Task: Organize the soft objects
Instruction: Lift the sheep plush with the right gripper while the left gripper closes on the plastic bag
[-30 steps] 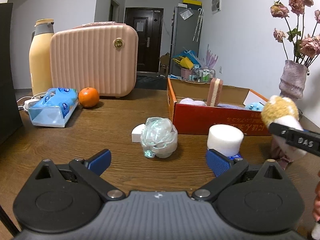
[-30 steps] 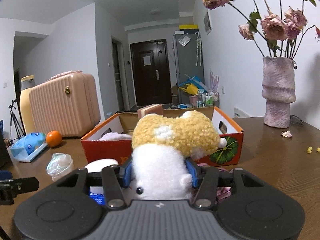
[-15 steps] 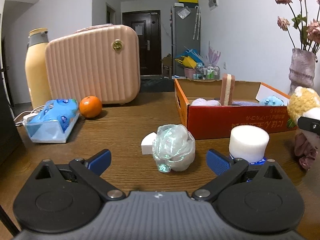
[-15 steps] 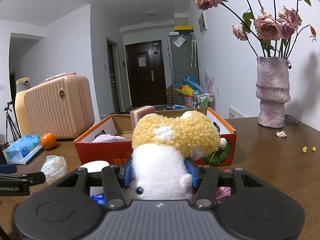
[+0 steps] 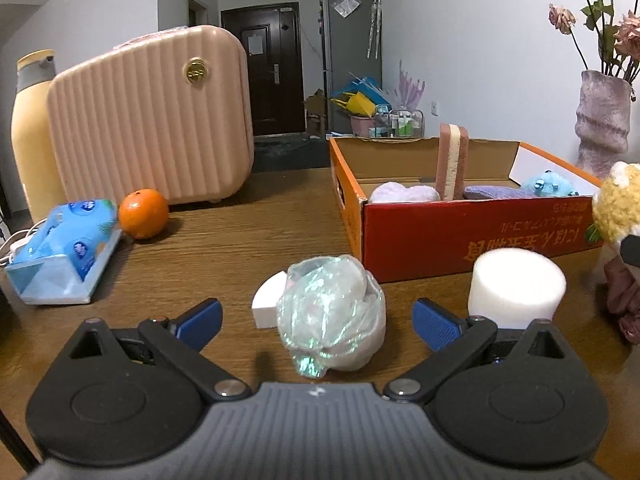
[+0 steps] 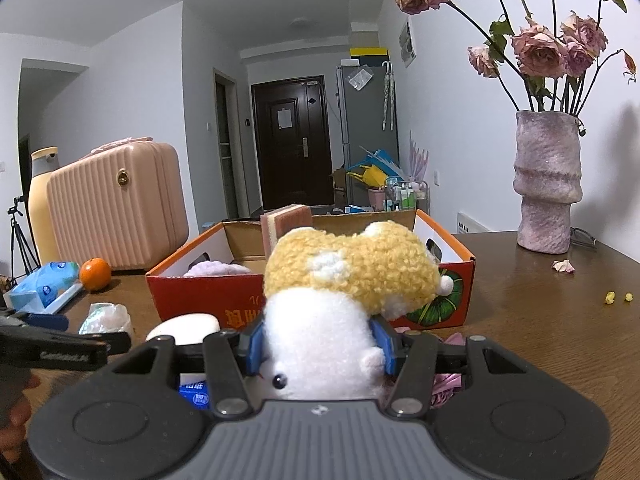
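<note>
My right gripper (image 6: pixel 318 350) is shut on a yellow and white plush toy (image 6: pixel 340 276), held above the table in front of the red cardboard box (image 6: pixel 224 300). The plush (image 5: pixel 614 208) also shows at the right edge of the left wrist view. My left gripper (image 5: pixel 316 320) stands open just before a shiny crumpled plastic-wrapped ball (image 5: pixel 332 312), which lies between its blue fingertips (image 5: pixel 434 322) without touching them. A white foam cylinder (image 5: pixel 516 286) stands to the right of it. The box (image 5: pixel 472 232) holds a pink sponge (image 5: pixel 452 160), a lilac soft piece, a purple cloth and a blue plush (image 5: pixel 548 184).
A pink ribbed case (image 5: pixel 152 120), a yellow bottle (image 5: pixel 30 132), an orange (image 5: pixel 143 213) and a blue tissue pack (image 5: pixel 64 248) stand at the left. A white wedge (image 5: pixel 266 300) lies behind the ball. A vase of dried roses (image 6: pixel 546 180) stands at the far right. A pink cloth (image 5: pixel 622 296) lies right.
My left gripper has slid leftward and a little lower, so the shiny ball now lies centred between its open fingers. The right gripper has kept still with the plush in it.
</note>
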Demonstrator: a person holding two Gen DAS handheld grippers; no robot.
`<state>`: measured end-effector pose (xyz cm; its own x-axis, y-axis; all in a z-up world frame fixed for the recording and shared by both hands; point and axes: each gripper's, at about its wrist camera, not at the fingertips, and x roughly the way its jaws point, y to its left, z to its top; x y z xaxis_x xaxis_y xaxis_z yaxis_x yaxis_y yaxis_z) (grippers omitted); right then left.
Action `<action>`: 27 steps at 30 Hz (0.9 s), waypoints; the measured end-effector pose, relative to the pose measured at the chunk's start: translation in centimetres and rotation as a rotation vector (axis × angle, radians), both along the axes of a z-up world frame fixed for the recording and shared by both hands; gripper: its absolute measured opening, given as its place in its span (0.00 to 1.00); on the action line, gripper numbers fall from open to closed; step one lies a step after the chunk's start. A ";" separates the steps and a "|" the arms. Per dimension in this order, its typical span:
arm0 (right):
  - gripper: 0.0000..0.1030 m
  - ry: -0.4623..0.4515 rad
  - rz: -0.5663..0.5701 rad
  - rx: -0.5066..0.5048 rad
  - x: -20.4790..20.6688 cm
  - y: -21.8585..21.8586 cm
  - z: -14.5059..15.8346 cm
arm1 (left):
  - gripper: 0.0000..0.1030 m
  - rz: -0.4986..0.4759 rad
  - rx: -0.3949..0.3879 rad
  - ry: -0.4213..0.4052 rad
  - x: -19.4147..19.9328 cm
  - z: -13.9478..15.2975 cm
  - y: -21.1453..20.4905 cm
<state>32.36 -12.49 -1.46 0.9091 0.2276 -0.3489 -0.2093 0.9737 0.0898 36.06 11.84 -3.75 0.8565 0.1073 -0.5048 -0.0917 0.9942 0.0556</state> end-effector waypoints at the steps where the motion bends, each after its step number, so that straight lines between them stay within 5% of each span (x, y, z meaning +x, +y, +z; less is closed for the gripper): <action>1: 0.50 0.000 0.000 -0.001 0.0 0.0 0.0 | 1.00 -0.002 0.000 0.002 0.3 -0.1 0.0; 7: 0.50 0.002 0.000 -0.006 0.1 0.1 0.0 | 0.97 -0.031 -0.006 -0.006 1.5 -0.3 0.1; 12: 0.50 0.002 0.002 -0.009 0.1 0.2 -0.1 | 0.46 -0.066 -0.019 0.026 2.3 -0.5 0.1; 27: 0.50 -0.004 0.015 -0.008 -0.1 0.2 0.0 | 0.37 -0.019 -0.014 -0.019 1.5 0.1 0.6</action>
<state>32.31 -12.30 -1.49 0.9069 0.2382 -0.3476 -0.2241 0.9712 0.0808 37.53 12.39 -3.65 0.8676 0.0843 -0.4901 -0.0741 0.9964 0.0403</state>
